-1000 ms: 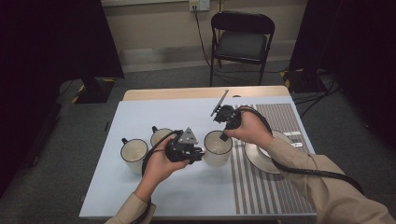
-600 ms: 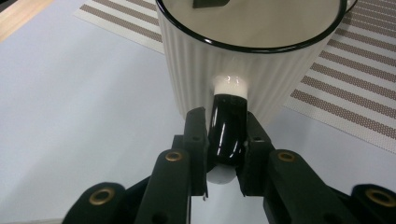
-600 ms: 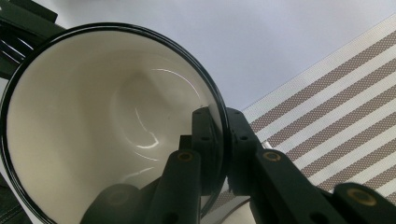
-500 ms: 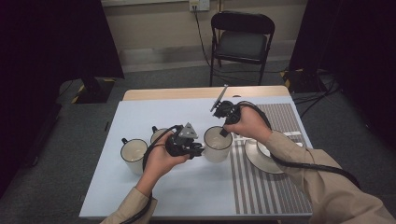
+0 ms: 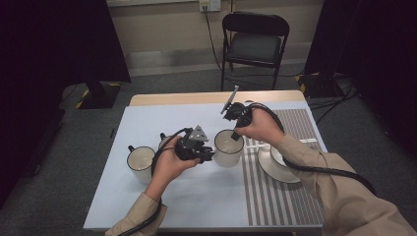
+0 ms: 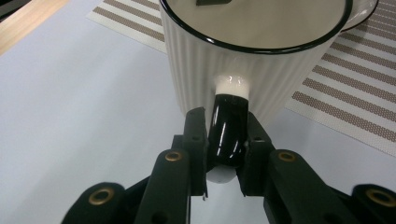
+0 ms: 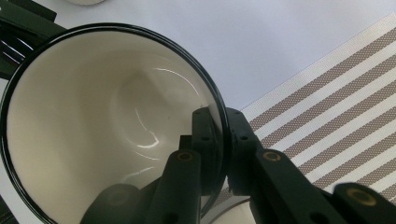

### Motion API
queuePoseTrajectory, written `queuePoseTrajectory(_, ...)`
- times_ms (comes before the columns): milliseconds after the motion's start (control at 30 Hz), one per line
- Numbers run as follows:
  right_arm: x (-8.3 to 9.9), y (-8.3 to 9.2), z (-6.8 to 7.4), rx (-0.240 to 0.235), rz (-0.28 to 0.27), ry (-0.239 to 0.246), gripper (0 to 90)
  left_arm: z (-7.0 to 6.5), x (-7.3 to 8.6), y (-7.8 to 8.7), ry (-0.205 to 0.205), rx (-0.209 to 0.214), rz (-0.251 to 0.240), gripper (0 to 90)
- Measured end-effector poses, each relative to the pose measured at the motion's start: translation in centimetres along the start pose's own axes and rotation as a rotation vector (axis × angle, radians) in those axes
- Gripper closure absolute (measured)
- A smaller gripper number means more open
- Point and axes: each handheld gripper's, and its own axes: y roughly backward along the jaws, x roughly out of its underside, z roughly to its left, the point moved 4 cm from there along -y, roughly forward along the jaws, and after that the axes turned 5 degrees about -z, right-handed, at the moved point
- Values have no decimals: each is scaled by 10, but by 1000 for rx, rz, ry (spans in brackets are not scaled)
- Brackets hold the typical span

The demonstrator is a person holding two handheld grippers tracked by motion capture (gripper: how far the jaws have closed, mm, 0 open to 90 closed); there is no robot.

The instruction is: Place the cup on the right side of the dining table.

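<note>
A white ribbed mug (image 5: 227, 148) with a black rim stands in the middle of the pale blue table (image 5: 147, 118), right at the striped mat's edge. My left gripper (image 5: 207, 156) is shut on the mug's black handle (image 6: 227, 133), one jaw on each side of it. My right gripper (image 5: 236, 135) comes down from above and is shut on the mug's rim (image 7: 223, 140), one jaw inside the mug (image 7: 93, 135) and one outside. The mug (image 6: 252, 51) is empty.
Two more white mugs, one (image 5: 140, 162) at the left and one (image 5: 167, 141) half hidden behind my left hand. A white saucer (image 5: 275, 164) lies on the striped mat (image 5: 280, 196) at the right. A black folding chair (image 5: 253, 44) stands beyond the table.
Both grippers and the mug have shifted slightly to the right, toward the striped mat. The grips look the same.
</note>
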Motion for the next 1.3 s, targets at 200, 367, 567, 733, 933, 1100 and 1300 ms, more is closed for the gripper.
queuePoseTrajectory(200, -1, 0, -4, -2, 4, -8, 845, 2, -2, -2, 5, -7, 3, 765)
queuePoseTrajectory(367, -3, 0, -7, 1, 7, -4, 845, 5, -4, -4, 5, -16, 10, 764)
queuePoseTrajectory(567, -4, -1, -11, 9, 13, -4, 845, 8, -7, -8, 7, -17, 28, 764)
queuePoseTrajectory(733, -5, -1, -17, 8, 14, -7, 845, 10, -11, -11, 8, -18, 29, 763)
queuePoseTrajectory(933, -5, -1, -21, 6, 17, -10, 845, 12, -14, -14, 8, -24, 34, 762)
queuePoseTrajectory(1100, -6, 0, -25, 8, 17, -5, 846, 14, -17, -16, 13, -29, 36, 762)
queuePoseTrajectory(1300, -8, 1, -29, 8, 20, -3, 846, 16, -20, -18, 14, -26, 43, 762)
